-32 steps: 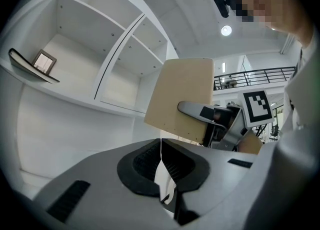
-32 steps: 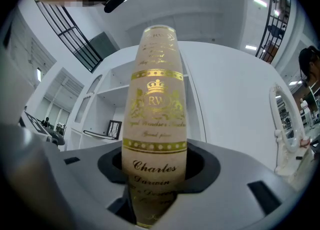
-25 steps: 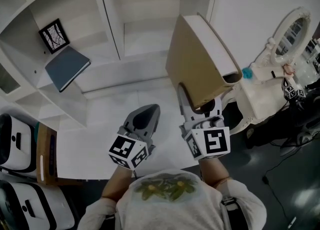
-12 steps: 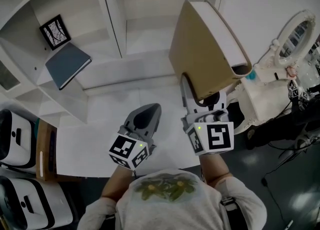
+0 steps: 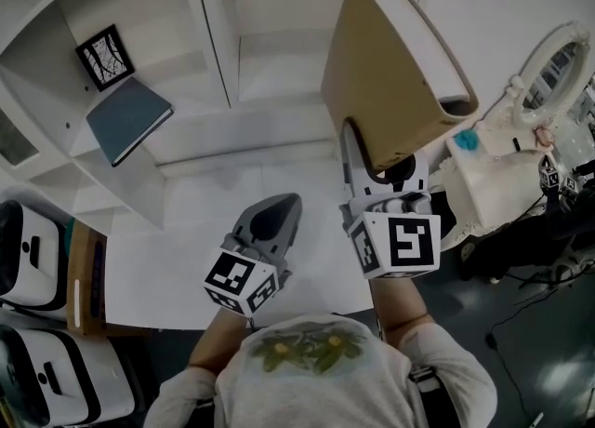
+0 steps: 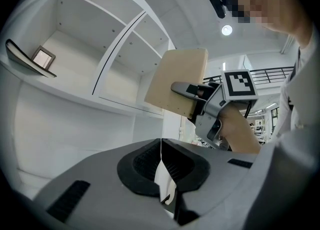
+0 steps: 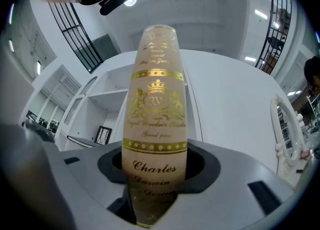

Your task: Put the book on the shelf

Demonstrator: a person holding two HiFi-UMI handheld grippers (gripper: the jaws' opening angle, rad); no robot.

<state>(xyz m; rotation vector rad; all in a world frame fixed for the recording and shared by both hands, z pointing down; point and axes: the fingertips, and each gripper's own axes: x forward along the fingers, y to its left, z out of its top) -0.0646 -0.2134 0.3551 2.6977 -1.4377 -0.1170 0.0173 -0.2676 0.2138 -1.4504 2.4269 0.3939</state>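
My right gripper [image 5: 379, 164] is shut on a thick tan book [image 5: 376, 73] and holds it up in front of the white shelf unit [image 5: 232, 54]. In the right gripper view the book's spine [image 7: 156, 119], cream with gold lettering, fills the gap between the jaws and points up. The left gripper view shows the same book [image 6: 175, 90] raised at the right, with the shelf bays [image 6: 90, 69] to its left. My left gripper [image 5: 272, 219] hovers over the white table [image 5: 177, 249], shut and empty, its jaws pressed together [image 6: 161, 174].
A dark blue book [image 5: 128, 121] and a small framed picture [image 5: 101, 62] lie in the left shelf bay. An ornate white mirror stand [image 5: 544, 73] is at the right. Two white headset-like devices [image 5: 33, 259] sit at the left edge.
My right gripper has carried the tan book a little to the right and farther up toward the shelf. The left gripper has stayed where it was.
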